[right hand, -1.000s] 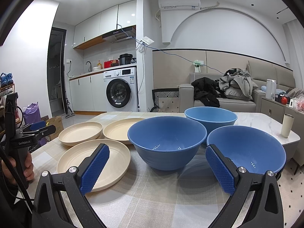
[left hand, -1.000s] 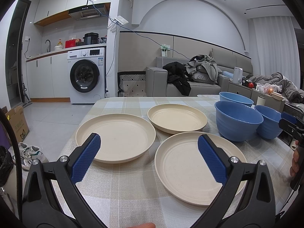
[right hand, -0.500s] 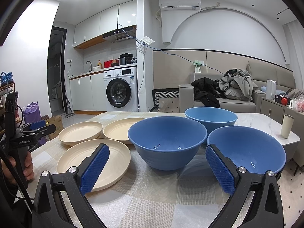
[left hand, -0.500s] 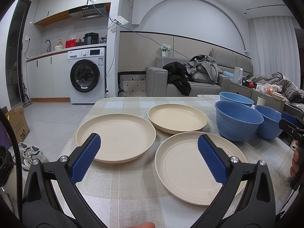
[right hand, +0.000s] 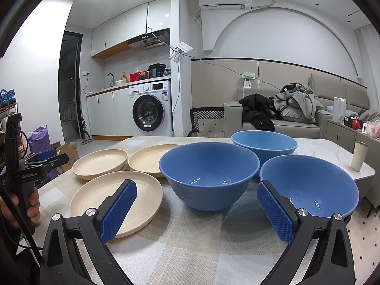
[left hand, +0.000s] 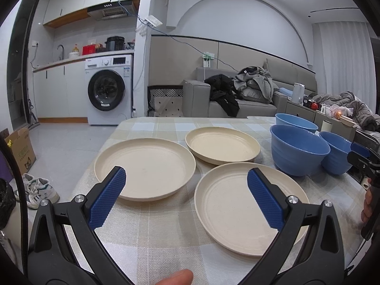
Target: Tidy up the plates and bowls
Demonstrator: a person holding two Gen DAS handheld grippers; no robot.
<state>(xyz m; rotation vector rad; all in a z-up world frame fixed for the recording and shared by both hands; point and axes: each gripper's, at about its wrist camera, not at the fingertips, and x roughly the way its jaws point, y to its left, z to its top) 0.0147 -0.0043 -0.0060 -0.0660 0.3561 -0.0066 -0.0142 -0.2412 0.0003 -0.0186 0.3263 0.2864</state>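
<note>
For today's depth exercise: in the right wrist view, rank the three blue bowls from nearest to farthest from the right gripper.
From the right gripper:
1. Right bowl, beside its right finger.
2. Middle bowl, straight ahead; close to the first, but slightly farther.
3. Back bowl, behind both.

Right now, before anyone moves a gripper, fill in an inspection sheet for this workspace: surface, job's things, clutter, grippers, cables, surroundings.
Surface: table under a checked cloth, bare marble at its far right end.
Job's things: three cream plates lying flat and separate; three blue bowls upright, unstacked, grouped right of the plates.
Clutter: a pale cup on the marble end.
Grippers: left gripper open, hovering over the near plates, holding nothing; right gripper open, in front of the bowls, holding nothing.
Cables: a wire running along the back wall to a socket.
Surroundings: washing machine, sofa heaped with clothes, shoes on the floor.
</note>
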